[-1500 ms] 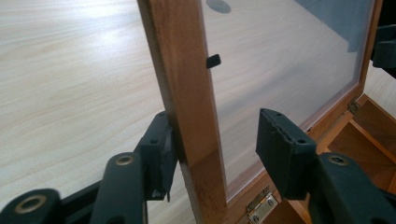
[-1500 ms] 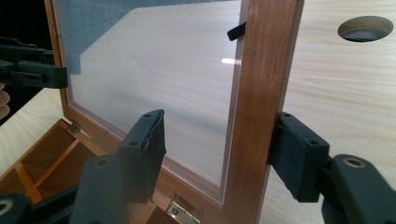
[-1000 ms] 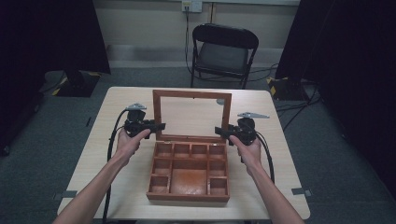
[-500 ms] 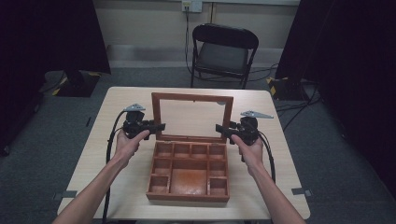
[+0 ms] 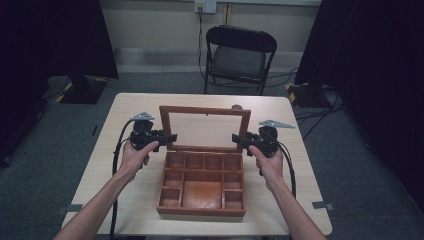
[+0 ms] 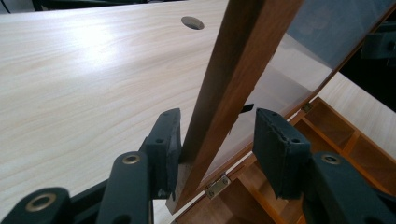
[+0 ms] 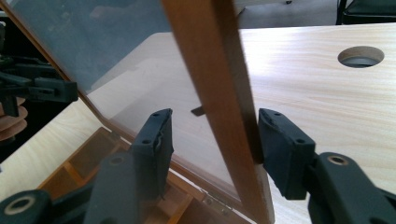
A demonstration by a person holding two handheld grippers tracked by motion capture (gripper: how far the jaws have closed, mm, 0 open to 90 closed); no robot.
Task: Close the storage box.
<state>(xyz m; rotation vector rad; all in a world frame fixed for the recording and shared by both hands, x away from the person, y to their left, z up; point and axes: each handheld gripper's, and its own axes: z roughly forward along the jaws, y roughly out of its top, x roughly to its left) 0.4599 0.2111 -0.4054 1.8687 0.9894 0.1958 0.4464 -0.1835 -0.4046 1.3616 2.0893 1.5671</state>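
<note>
A wooden box (image 5: 200,209) with several compartments sits on the table, its glass-paned lid (image 5: 205,111) standing raised at the back. My left gripper (image 5: 170,136) is at the lid's left rail (image 6: 233,70). That rail stands between its jaws; one pad touches the wood, the other stands clear, and the jaws have just been opening. My right gripper (image 5: 237,140) straddles the right rail (image 7: 210,70). Its jaws have just been closing: one pad (image 7: 280,140) meets the wood, the other (image 7: 154,140) is apart on the glass side.
A round cable hole (image 7: 360,56) is in the light wooden table (image 5: 125,110) behind the lid. A black folding chair (image 5: 240,55) stands beyond the table's far edge. Cables trail from both grippers along the forearms.
The lid's top rail has swung forward toward the person and now stands steeper. Both hands have stayed nearly where they were at the lid's sides.
</note>
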